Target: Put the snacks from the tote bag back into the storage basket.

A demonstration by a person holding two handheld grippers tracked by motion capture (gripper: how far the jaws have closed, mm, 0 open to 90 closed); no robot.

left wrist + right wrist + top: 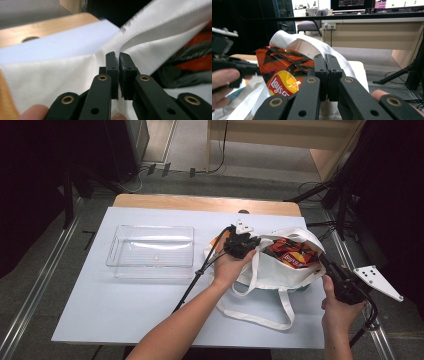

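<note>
**A:** What is on the table?

**B:** A white tote bag (pixel 280 270) lies on the right half of a pale table (pixel 125 310). Its mouth is held open. Inside it are snack packets, with an orange and black crisp packet (pixel 295 256) on top. A clear plastic tray (pixel 150 251) sits on the left half, apart from the bag.

**A:** Where are the two grippers?

**B:** The left gripper (pixel 246 245) is at the bag's near-left rim. In the left gripper view its jaws are pressed together with a fold of the white cloth pinched between them. The right gripper (pixel 325 262) is at the bag's right rim. In the right gripper view its jaws are closed tight against the white rim cloth; the crisp packet (pixel 284 72) stands just beside them, to their left.

**A:** How near are the table edges?

**B:** The bag's right side lies close to the table's right edge, and the hand holding the right gripper (pixel 340 305) sits near that edge. One long strap (pixel 280 312) loops toward the front edge but stays on the table. The back edge shows a strip of bare wood (pixel 200 202) beyond the pale top.

**A:** Where is there open room?

**B:** Bare tabletop runs along the front left, in front of the tray. A narrower bare strip lies between the tray and the bag, crossed by the left gripper's cable (pixel 195 280).
</note>
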